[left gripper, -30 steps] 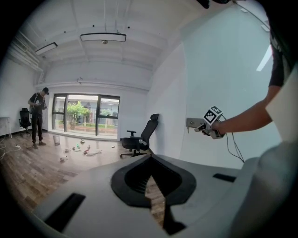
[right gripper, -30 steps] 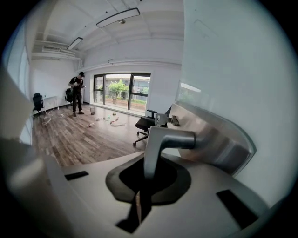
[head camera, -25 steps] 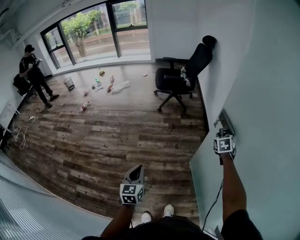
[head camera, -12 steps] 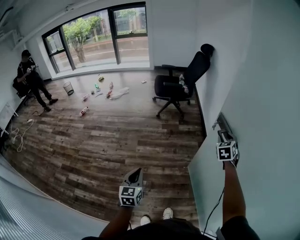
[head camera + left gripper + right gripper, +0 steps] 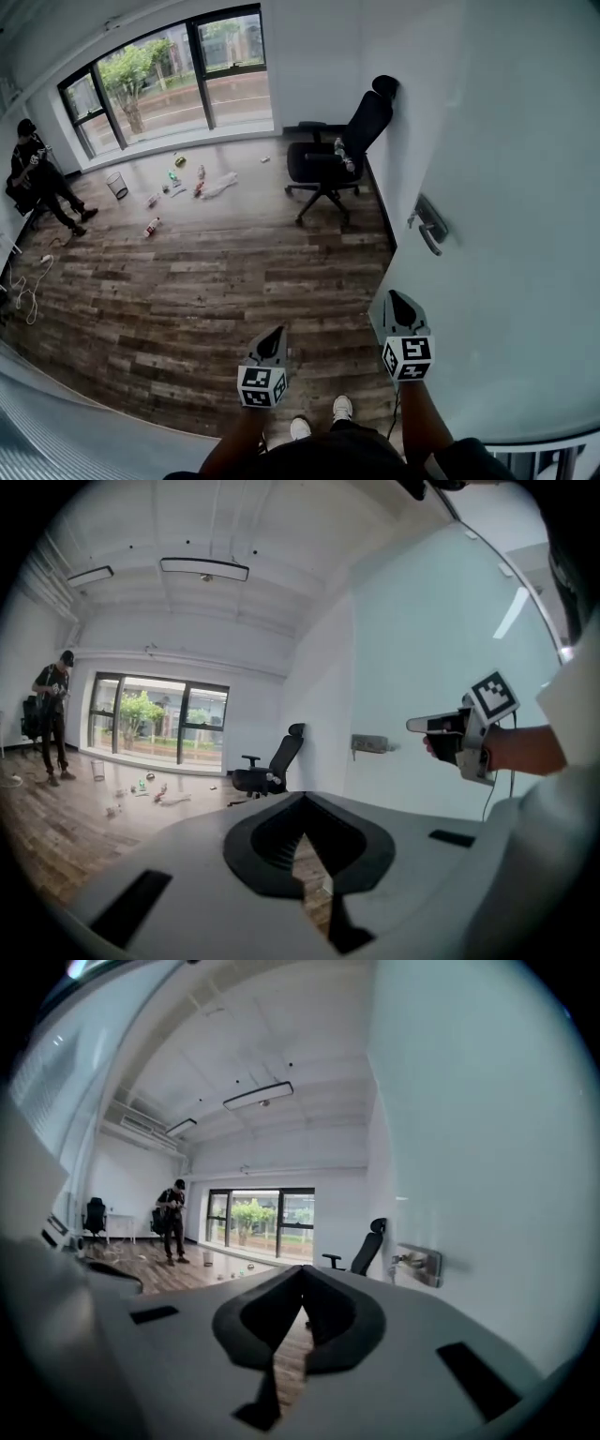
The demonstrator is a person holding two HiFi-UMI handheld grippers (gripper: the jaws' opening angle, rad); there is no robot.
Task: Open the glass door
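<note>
- The glass door (image 5: 516, 187) fills the right side. It looks swung open already, because the wood floor and the whole room show past its edge. So I think the job is mostly done, and maybe it only needs a bigger push.
- The glass is milky, so nothing behind the door shows. Its far side and hinges are cut off.
- A black chair (image 5: 337, 155) stands just beside the door's far edge.
- A person (image 5: 37, 183) stands far from the door, by the windows.
- The right gripper (image 5: 397, 298) is near the door, below the handle and not touching it. Its jaws are pressed together and hold nothing.
- The left gripper (image 5: 275, 334) is further from the door. Its jaws are together too, holding nothing.
- The handle (image 5: 429, 225) sits on the door, free.
- Little things (image 5: 187, 178) lie far from the door, too small to tell.
</note>
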